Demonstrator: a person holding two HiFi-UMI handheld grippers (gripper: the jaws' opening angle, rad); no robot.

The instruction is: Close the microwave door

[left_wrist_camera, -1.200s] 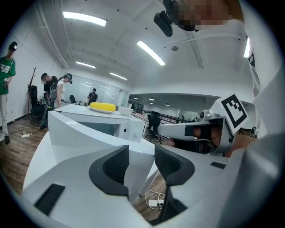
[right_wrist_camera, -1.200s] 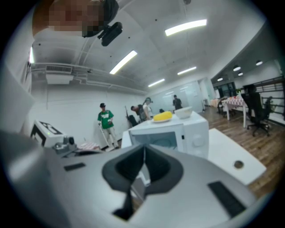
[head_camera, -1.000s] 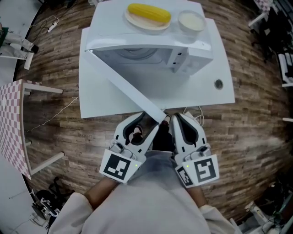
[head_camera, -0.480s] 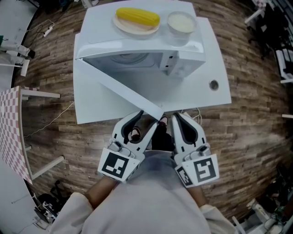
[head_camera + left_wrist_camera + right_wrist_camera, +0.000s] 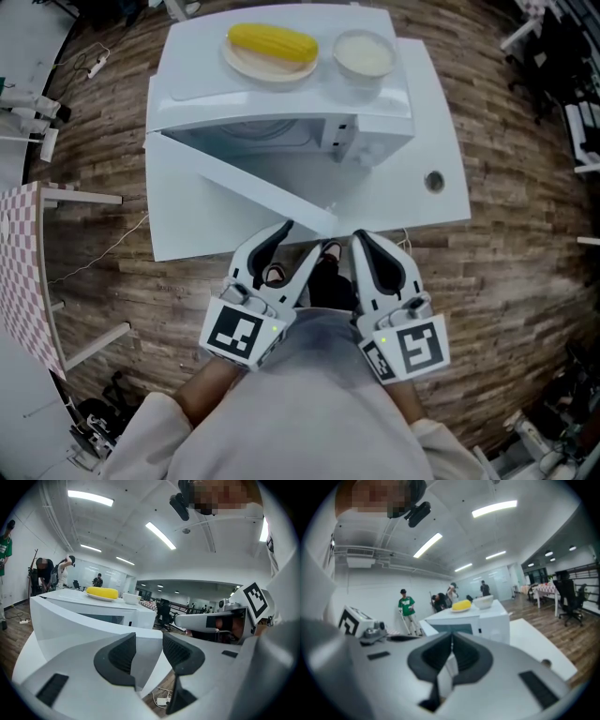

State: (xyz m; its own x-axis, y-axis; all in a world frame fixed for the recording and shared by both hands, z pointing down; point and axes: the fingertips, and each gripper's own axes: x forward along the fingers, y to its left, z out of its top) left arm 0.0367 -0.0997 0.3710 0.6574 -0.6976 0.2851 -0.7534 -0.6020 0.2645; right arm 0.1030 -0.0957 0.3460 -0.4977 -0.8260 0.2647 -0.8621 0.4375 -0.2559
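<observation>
Open office, wood plank floor [image 5: 525, 262]. White table [image 5: 412, 187] sits ahead of both sets of fingertips. The microwave [image 5: 281, 98] is on it, further out beyond the fingertips. The microwave door [image 5: 253, 183] is swung wide open, its free edge right at the tips of the left gripper [image 5: 149, 644]. That gripper's jaws are apart, with the door edge showing in the gap; contact unclear. Right gripper [image 5: 451, 644] is just beside the door end, fingers [image 5: 466, 656] pressed together on nothing. On top of the microwave, far past the fingertips: corn [image 5: 272, 42] on a plate, and a bowl [image 5: 364, 54].
</observation>
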